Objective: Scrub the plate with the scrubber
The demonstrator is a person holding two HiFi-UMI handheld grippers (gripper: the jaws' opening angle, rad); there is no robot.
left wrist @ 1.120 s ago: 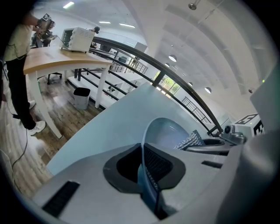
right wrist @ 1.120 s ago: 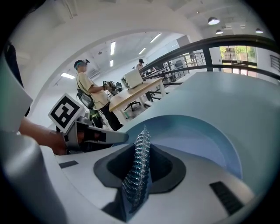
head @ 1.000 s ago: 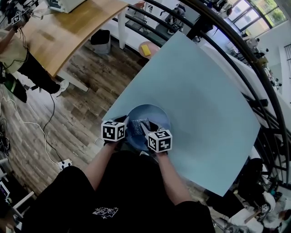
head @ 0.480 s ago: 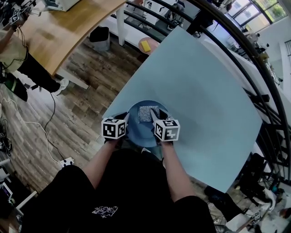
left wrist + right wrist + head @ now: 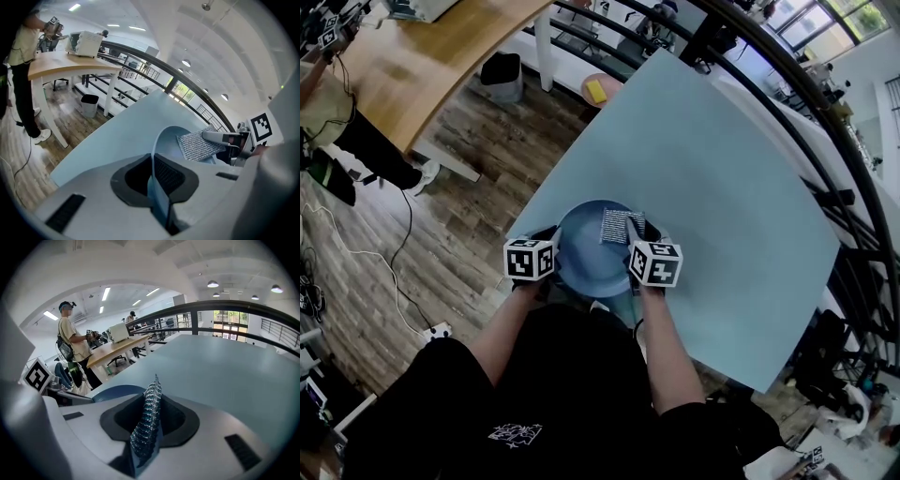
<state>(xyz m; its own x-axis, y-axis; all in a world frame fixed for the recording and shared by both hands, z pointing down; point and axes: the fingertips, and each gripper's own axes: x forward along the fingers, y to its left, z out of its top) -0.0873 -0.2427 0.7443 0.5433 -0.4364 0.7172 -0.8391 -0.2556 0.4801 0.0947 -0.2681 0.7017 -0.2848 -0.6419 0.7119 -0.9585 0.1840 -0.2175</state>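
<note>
A blue plate (image 5: 586, 253) lies at the near edge of the light blue table (image 5: 722, 187). My left gripper (image 5: 551, 253) is shut on the plate's left rim; in the left gripper view the rim (image 5: 157, 185) runs straight between the jaws. A silver mesh scrubber (image 5: 621, 226) lies flat on the plate's far right part, with my right gripper (image 5: 634, 241) shut on its near edge. The right gripper view shows the scrubber (image 5: 146, 416) edge-on between the jaws, and the plate (image 5: 115, 392) to its left. From the left gripper view the scrubber (image 5: 199, 146) rests on the plate's inner face.
A wooden desk (image 5: 441, 56) stands at the far left with a black bin (image 5: 502, 70) beside it. A person (image 5: 328, 103) stands at the left edge. A dark railing (image 5: 811, 131) curves past the table's far side. A cable (image 5: 403, 253) trails on the wooden floor.
My right gripper has slid the scrubber across the plate, from its near middle to its far right part. The left gripper has kept its hold on the rim.
</note>
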